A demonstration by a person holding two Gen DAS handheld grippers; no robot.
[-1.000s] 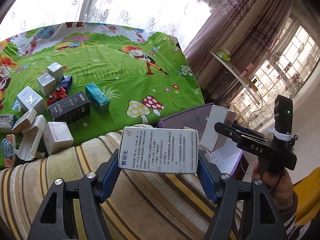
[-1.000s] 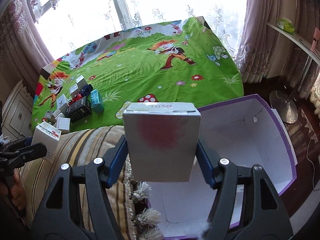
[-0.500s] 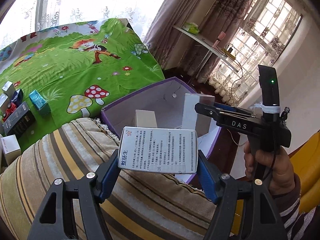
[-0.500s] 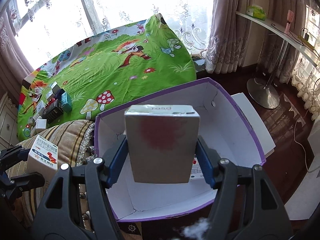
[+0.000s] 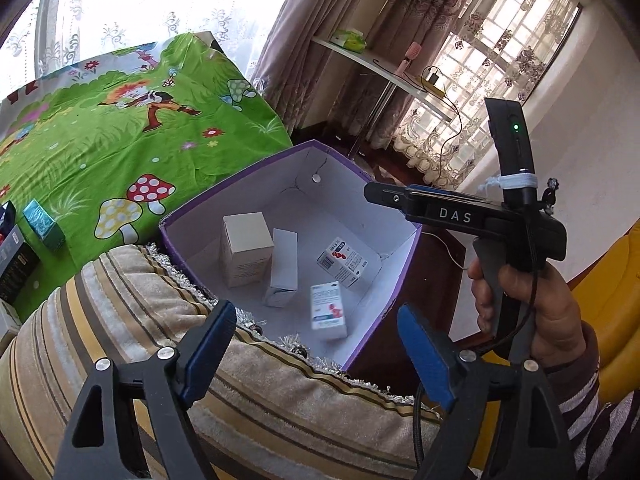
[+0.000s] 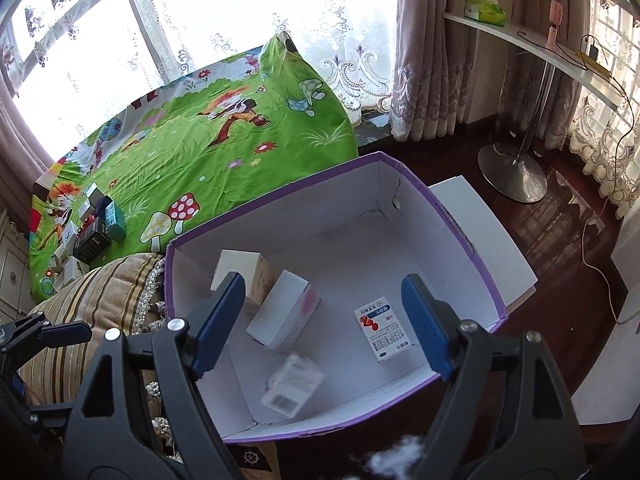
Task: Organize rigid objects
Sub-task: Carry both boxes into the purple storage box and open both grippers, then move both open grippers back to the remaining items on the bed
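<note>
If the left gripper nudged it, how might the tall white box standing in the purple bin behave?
The tall white box looks narrow and upright, so it would probably tip rather than slide. Being plain cardboard, it likely feels light yet fairly stiff. It stands close to the wider beige box, which might stop a fall leftward.

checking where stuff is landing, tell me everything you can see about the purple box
The purple box is an open-topped cardboard carton, purple outside and along the rim, plain white inside, with creases and a small round fastener on its far wall. It sits on the dark floor against a striped cushion, beside the green cartoon sheet. Four small cartons are in it: a cream box upright, a white box leaning on it, a medicine box flat, and one blurred box. A white flap juts out on the far side.
</note>
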